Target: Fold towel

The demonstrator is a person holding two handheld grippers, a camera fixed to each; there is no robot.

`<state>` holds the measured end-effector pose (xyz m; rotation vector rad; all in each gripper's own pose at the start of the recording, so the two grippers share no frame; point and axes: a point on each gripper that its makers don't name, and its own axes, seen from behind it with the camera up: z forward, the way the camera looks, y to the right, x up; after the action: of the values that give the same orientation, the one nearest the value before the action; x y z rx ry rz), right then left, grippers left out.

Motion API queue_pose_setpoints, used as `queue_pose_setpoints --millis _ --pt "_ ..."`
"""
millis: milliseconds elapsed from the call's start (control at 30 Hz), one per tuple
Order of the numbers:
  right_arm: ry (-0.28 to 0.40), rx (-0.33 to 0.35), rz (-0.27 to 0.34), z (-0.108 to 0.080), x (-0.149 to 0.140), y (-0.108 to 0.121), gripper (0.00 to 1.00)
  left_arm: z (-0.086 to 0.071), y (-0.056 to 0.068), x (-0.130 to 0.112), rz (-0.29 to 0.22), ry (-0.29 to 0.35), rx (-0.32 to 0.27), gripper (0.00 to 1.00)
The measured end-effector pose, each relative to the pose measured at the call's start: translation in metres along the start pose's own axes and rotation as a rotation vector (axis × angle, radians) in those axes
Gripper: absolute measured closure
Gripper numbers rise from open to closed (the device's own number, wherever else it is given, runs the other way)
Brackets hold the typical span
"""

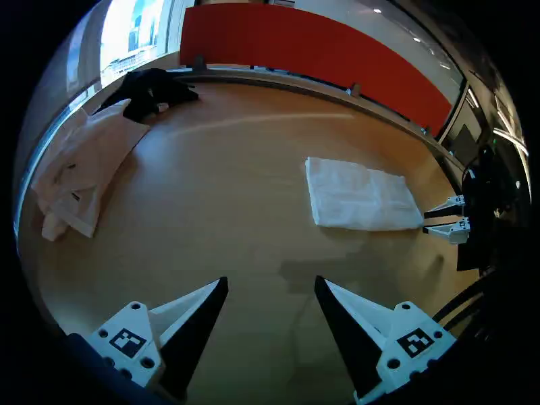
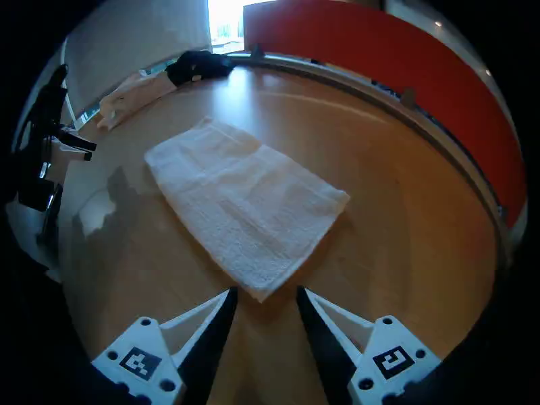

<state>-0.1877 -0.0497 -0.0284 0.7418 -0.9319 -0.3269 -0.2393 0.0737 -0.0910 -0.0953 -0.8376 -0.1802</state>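
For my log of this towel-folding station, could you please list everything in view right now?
towel: one, white, folded, flat on the table
table: one, light wood, under everything
pale cloth: one, cream, crumpled at the table's edge
black cloth: one, black, next to the pale cloth
panel: one, red, along the table's far edge
left gripper: one, white with black fingers, open over bare table
right gripper: one, same colours, open at the towel's near corner

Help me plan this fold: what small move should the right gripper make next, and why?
Probably ease the right gripper forward and down onto the near corner of the towel, then close. Its fingers stand open, the corner lies flat on the table just ahead between the tips, and the left gripper, also open, is farther off.
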Motion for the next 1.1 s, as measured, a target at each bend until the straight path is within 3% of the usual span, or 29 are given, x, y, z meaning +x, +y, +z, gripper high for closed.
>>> queue_pose_setpoints --millis 533,867,1100 --pt "-0.003 0.021 0.002 0.004 -0.003 -0.007 0.90 -0.020 -0.009 -0.012 -0.028 0.005 0.026 0.05" --pt "0.028 0.008 -0.009 -0.003 0.010 -0.008 0.96 -0.028 -0.012 -0.013 -0.038 0.009 0.027 0.05" --pt "0.064 -0.008 -0.043 -0.017 0.038 -0.008 0.96 -0.034 -0.014 -0.011 -0.046 0.019 0.024 0.04"
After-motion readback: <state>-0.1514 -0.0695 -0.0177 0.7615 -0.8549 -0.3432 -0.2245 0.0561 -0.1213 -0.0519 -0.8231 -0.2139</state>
